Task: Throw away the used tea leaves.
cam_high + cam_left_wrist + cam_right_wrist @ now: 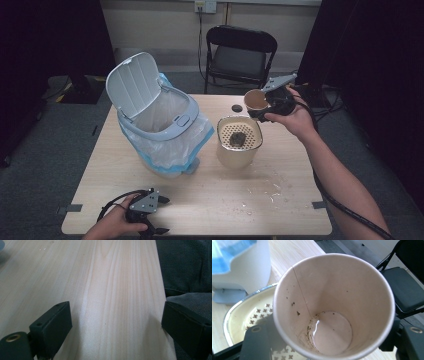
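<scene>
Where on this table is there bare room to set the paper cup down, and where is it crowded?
Bare wood: the front-right table beside scattered crumbs, the strip left of the bin, and the front middle past the left gripper. Crowded: the centre back, where bin, strainer pot and small dark cap sit under the paper cup in the right gripper.

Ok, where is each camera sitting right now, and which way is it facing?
High view: above the person's side, looking forward and down on the table; both forearms enter from below.
Left gripper view: rides the left gripper, looking along bare tabletop near the edge; its open jaws show.
Right gripper view: rides the right gripper, looking into the held paper cup; its jaws flank it.
Shared: high and right gripper views both show the cup above the strainer pot.
</scene>
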The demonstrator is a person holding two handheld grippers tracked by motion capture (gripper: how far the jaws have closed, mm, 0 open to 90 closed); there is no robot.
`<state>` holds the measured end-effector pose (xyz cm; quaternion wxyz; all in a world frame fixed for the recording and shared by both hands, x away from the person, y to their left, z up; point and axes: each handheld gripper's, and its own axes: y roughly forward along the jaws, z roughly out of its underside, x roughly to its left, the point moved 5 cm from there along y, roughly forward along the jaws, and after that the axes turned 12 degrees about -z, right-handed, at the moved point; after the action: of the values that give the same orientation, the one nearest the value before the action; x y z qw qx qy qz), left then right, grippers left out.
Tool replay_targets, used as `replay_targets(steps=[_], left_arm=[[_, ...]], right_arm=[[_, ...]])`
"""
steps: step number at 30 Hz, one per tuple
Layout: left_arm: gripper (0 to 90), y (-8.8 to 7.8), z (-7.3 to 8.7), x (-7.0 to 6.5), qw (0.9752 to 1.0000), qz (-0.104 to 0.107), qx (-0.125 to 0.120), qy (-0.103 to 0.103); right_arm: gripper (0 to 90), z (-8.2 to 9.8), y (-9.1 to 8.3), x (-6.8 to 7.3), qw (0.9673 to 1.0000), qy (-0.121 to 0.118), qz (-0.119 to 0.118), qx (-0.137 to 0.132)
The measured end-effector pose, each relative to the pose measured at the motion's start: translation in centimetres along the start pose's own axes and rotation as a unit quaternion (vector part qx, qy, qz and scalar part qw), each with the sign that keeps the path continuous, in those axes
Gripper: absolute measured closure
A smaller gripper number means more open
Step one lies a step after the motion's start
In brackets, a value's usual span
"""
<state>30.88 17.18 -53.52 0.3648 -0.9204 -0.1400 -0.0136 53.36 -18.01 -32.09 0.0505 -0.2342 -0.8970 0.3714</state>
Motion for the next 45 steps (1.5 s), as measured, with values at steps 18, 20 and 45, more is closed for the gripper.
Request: replay_targets(steps=[18, 20, 45], left_arm=[[8.8, 0.0, 0.0, 0.0, 1.0, -0.001, 0.0, -0.002], [8.8, 0.0, 0.0, 0.0, 1.0, -0.001, 0.0, -0.001], [8.8, 0.0, 0.0, 0.0, 1.0, -0.001, 0.0, -0.002]], right_arm=[[28.7, -2.5, -1.2, 0.6, 0.9987, 0.033, -0.034, -0.019], [28.7, -2.9, -1.3, 0.7, 0.9986, 0.034, -0.037, -0.017], [28.3, -8.6, -1.9, 2.3, 0.9974, 0.019, -0.062, -0.034]])
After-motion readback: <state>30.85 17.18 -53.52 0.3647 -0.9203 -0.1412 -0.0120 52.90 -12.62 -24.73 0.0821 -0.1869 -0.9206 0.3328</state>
